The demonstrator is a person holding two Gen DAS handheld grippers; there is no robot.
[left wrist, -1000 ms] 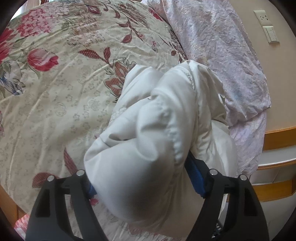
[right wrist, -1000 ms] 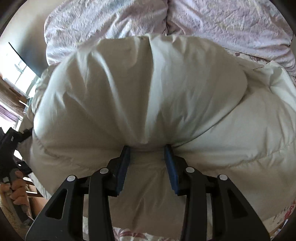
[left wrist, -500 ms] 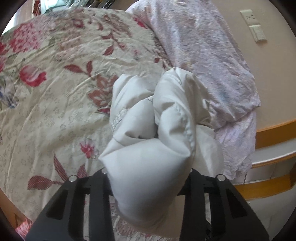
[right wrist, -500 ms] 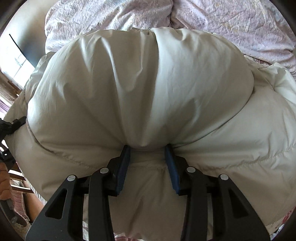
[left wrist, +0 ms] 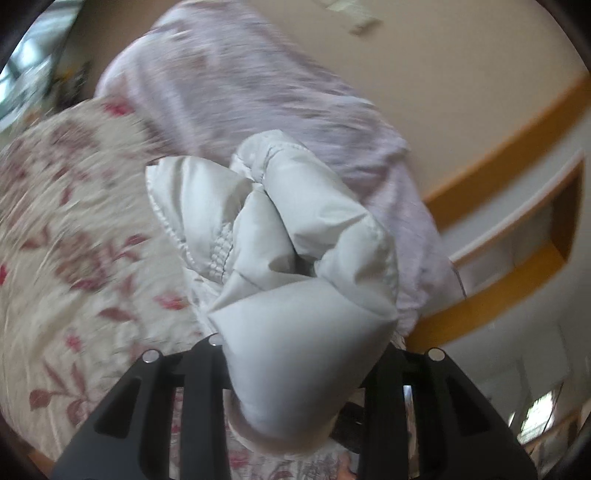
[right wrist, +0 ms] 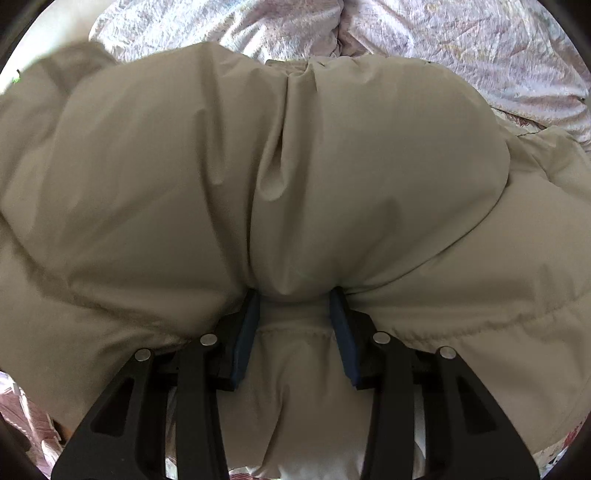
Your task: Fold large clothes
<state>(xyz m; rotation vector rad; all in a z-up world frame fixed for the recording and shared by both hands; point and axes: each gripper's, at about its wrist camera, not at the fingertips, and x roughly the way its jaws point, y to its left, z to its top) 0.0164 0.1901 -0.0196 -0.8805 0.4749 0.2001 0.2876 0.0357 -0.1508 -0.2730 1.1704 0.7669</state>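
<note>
A bunched end of the white puffer jacket [left wrist: 295, 280] is being pinched by the left gripper [left wrist: 295, 354], whose jaws are closing (pads hidden by fabric), above the floral bedspread [left wrist: 74, 229]. The right gripper [right wrist: 295, 306], angled steeply down, is being kept clamped on a jacket fold beside the pillows [right wrist: 461, 40].

A bed fills most of the left wrist view, covered by a cream bedspread [left wrist: 74, 229] with red flowers. A pale lilac quilt [left wrist: 236, 96] lies crumpled along its far side, against a beige wall [left wrist: 443, 81]. On the wall is a blurred white switch plate [left wrist: 364, 26]. To the right stands orange wooden furniture [left wrist: 495, 147] with a white shelf. Daylight enters from a window [left wrist: 26, 70] at upper left.
</note>
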